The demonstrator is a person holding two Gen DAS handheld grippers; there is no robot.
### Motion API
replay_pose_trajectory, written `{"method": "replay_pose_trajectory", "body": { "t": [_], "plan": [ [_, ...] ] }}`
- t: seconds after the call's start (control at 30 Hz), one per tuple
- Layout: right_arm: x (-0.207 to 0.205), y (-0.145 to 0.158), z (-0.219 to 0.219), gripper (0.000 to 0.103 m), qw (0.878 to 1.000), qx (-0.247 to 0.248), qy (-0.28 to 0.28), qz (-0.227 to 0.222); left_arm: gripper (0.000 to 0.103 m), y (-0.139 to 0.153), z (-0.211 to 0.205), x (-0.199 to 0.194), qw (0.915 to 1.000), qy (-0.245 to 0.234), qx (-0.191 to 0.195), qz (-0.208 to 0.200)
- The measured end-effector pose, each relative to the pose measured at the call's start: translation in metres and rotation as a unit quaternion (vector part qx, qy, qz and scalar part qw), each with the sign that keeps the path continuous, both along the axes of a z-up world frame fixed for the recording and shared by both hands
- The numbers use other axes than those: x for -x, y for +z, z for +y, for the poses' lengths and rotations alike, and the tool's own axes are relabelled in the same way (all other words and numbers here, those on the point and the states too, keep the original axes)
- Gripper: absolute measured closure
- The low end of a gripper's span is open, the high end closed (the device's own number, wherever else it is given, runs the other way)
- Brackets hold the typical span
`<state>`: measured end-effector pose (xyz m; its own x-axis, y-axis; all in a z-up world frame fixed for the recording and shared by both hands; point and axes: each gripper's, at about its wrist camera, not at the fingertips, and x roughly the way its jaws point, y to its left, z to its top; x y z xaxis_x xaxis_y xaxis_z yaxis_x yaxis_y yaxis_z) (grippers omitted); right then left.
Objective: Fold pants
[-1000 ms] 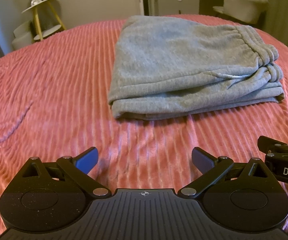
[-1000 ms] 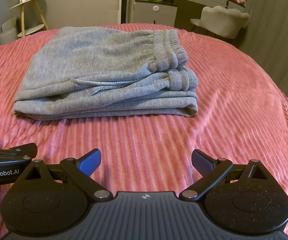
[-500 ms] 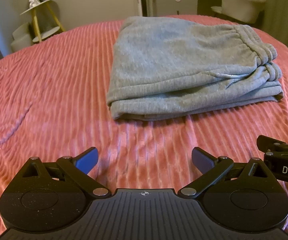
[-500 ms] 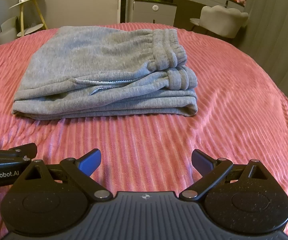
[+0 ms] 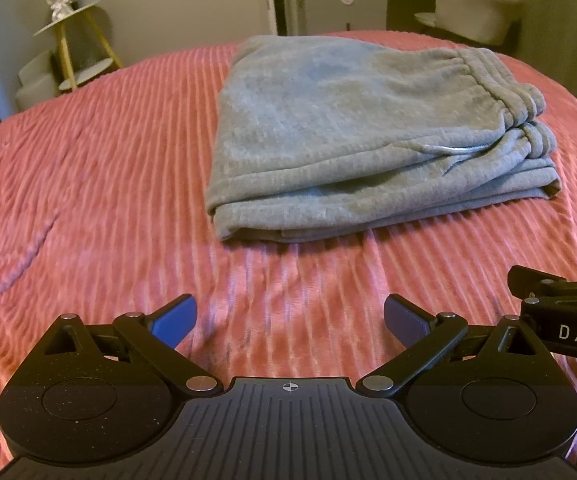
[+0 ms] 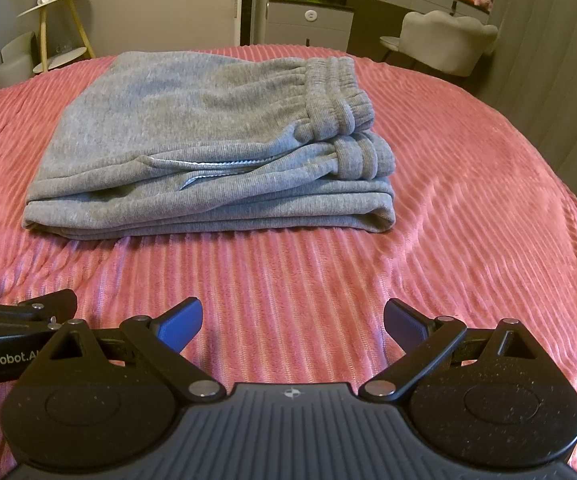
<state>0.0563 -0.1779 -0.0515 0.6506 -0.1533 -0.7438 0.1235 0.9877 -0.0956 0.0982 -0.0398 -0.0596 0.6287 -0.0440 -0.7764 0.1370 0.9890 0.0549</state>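
Note:
Grey sweatpants (image 5: 368,136) lie folded in a thick rectangular stack on the pink ribbed bedspread (image 5: 108,184); their elastic waistband is at the right end. In the right wrist view the same pants (image 6: 208,148) sit ahead and slightly left. My left gripper (image 5: 290,318) hovers open over the bedspread, a short way in front of the stack, holding nothing. My right gripper (image 6: 292,320) is also open and empty, equally far back. Each gripper's side shows at the edge of the other's view.
Beyond the bed stand a yellow-legged side table (image 5: 72,44) at the back left, a grey cabinet (image 6: 308,24) and a pale padded chair (image 6: 448,40) at the back right. The bedspread (image 6: 468,200) stretches wide on both sides of the pants.
Both views have drifted very slightly; the pants and both open grippers stay as they were.

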Motion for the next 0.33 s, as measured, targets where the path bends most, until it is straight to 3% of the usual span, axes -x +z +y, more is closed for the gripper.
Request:
{"method": "replay_pose_trajectory", "body": {
  "t": [0.33],
  "plan": [
    [0.0002, 0.0007, 0.0003, 0.006, 1.0, 0.0, -0.001, 0.001, 0.001, -0.001, -0.0009, -0.0019, 1.0, 0.0, -0.002, 0.008]
  ]
}}
